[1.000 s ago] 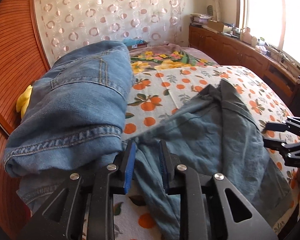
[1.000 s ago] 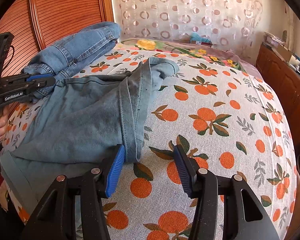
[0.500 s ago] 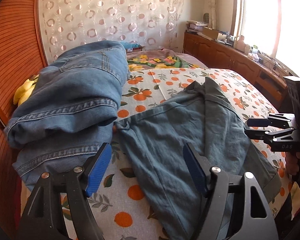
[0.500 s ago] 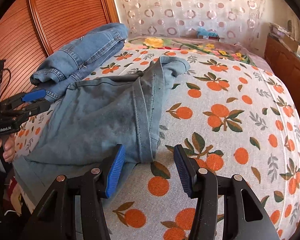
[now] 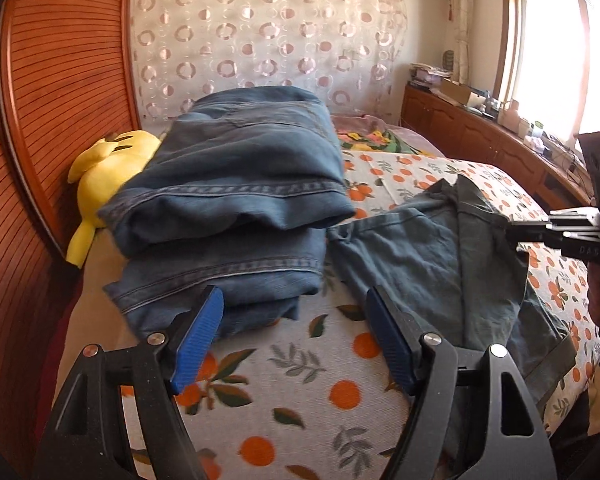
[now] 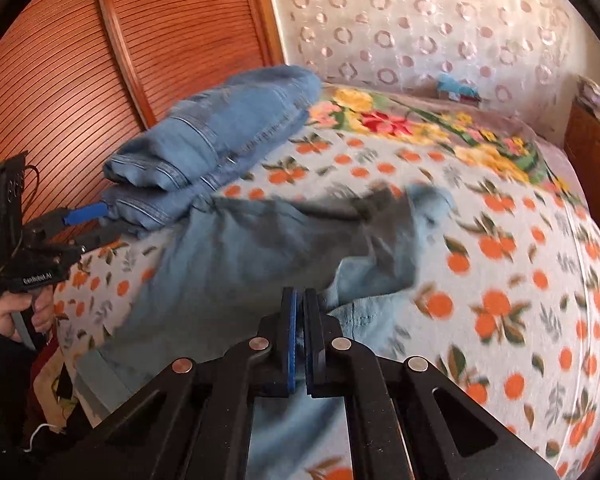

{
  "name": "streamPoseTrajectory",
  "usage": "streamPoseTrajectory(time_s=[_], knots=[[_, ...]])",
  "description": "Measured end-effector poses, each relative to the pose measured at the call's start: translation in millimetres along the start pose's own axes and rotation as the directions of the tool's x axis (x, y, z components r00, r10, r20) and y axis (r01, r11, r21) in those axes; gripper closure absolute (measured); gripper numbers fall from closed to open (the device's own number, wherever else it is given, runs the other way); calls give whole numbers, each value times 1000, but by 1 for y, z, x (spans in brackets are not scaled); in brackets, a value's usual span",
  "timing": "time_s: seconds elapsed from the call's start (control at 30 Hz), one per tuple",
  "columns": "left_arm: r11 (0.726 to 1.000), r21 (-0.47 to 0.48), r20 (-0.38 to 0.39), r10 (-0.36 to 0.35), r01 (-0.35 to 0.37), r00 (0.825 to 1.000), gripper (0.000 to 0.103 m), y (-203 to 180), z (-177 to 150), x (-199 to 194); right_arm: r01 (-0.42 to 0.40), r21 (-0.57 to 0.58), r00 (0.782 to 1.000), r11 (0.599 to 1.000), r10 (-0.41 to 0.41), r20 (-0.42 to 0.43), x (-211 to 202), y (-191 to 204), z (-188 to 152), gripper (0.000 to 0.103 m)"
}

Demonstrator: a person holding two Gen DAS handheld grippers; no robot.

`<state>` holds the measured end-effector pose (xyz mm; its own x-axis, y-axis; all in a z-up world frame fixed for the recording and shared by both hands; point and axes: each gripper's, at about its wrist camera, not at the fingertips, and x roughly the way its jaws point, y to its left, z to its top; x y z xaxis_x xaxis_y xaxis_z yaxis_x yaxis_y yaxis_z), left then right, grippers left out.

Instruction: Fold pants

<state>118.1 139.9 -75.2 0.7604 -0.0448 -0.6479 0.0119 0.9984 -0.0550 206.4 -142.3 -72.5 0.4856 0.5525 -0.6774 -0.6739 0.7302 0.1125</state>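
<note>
Grey-blue pants (image 5: 420, 264) (image 6: 240, 260) lie spread on the orange-print bedspread (image 5: 300, 400). My right gripper (image 6: 300, 296) is shut on their near right edge, and the cloth there is raised and folded over toward the middle. In the left wrist view the right gripper (image 5: 512, 226) pinches that edge at the far right. My left gripper (image 5: 296, 300) (image 6: 88, 224) stands open low over the bed, just in front of the gap between a stack of folded blue jeans (image 5: 240, 200) (image 6: 220, 136) and the pants, with nothing between its fingers.
A yellow plush toy (image 5: 104, 168) lies against the wooden headboard (image 5: 40, 120) left of the jeans. A floral blanket (image 6: 420, 128) covers the bed's far end. Low wooden cabinets (image 5: 480, 140) run under the window on the right.
The right gripper closed on the pants' edge and lifted it, folding cloth over. The left gripper let go of the pants' hem, opened wide and drew back toward the jeans.
</note>
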Motion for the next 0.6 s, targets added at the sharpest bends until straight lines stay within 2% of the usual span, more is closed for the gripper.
streamPoseTrajectory(time_s=[0.3, 0.5, 0.6], knots=[[996, -70, 23, 48, -46, 999, 28, 36, -9, -13, -85, -173, 996, 981, 91, 27, 39, 64, 70, 100], [994, -89, 18, 65, -63, 998, 28, 50, -17, -18, -128, -168, 987, 977, 142, 70, 60, 71, 103, 100], [994, -90, 14, 65, -64, 998, 28, 50, -20, -18, -131, -162, 987, 978, 143, 68, 67, 69, 103, 100]])
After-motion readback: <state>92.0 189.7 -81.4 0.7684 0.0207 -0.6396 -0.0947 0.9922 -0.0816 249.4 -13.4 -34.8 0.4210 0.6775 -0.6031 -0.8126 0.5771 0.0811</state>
